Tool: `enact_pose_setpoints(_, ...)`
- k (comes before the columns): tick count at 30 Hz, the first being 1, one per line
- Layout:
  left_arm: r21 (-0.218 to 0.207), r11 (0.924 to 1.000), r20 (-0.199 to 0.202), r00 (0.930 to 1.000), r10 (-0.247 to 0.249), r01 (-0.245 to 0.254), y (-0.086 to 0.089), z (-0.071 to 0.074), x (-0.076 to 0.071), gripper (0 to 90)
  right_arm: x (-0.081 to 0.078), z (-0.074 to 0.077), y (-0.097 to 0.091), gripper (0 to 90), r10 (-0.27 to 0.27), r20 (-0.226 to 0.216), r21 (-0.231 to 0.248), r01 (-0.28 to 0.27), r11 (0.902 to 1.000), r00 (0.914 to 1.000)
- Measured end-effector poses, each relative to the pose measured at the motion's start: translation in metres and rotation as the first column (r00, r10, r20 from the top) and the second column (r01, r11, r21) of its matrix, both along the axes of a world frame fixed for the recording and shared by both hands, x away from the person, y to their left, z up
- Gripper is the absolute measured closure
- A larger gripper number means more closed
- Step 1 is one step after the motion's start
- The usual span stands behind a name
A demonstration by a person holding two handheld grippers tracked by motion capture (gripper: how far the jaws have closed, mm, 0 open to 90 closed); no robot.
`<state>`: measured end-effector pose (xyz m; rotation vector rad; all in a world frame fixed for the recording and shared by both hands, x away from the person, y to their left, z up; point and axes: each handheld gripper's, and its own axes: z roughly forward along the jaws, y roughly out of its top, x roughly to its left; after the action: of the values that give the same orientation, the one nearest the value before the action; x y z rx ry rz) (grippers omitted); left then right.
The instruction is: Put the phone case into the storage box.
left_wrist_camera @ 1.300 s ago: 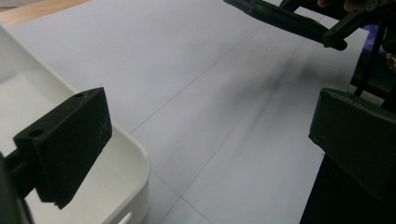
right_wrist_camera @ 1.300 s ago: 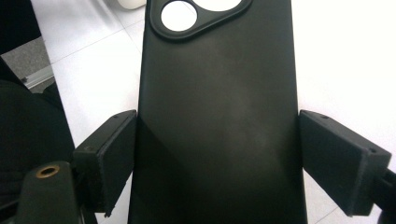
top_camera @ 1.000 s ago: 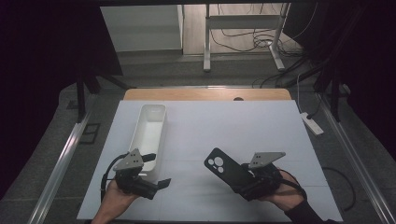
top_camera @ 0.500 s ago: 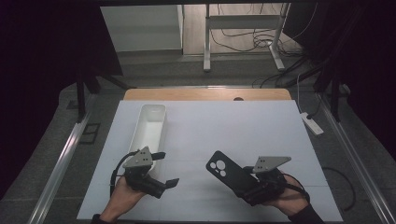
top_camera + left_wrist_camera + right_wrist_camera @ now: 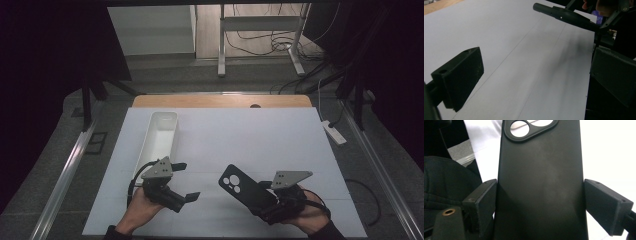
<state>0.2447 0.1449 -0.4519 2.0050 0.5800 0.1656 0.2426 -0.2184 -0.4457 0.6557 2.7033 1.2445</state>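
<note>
Two grippers work low over the white table (image 5: 280, 135): the right gripper (image 5: 260, 197) clamps a black phone case (image 5: 240, 187), its lower end hidden, no writing readable; the left gripper (image 5: 182, 182) gapes empty near the white tray (image 5: 162, 132).

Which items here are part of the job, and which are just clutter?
In the job:
- black phone case, clamped across its width by the right gripper
- left gripper, jaws open, nothing between them
- white tray

Lying about:
- power strip off the table's right edge
- cables on the floor
</note>
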Motion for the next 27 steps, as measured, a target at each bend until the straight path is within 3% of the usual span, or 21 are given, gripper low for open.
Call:
enact_pose_setpoints(13, -0.019, 0.9984, 0.003, 0.9986, -0.052, 0.052, -0.009, -0.005, -0.006, 0.0, -0.003, -0.003, 0.012, 15.2, 0.074, 0.004, 0.036, -0.074, 0.9966, 0.9973)
enact_pose_setpoints(27, -0.005, 0.9956, 0.009, 0.9955, -0.094, 0.094, -0.013, -0.007, -0.007, 0.0, 0.0, -0.005, 0.028, 15.2, 0.163, 0.002, 0.062, -0.163, 0.9846, 0.9865)
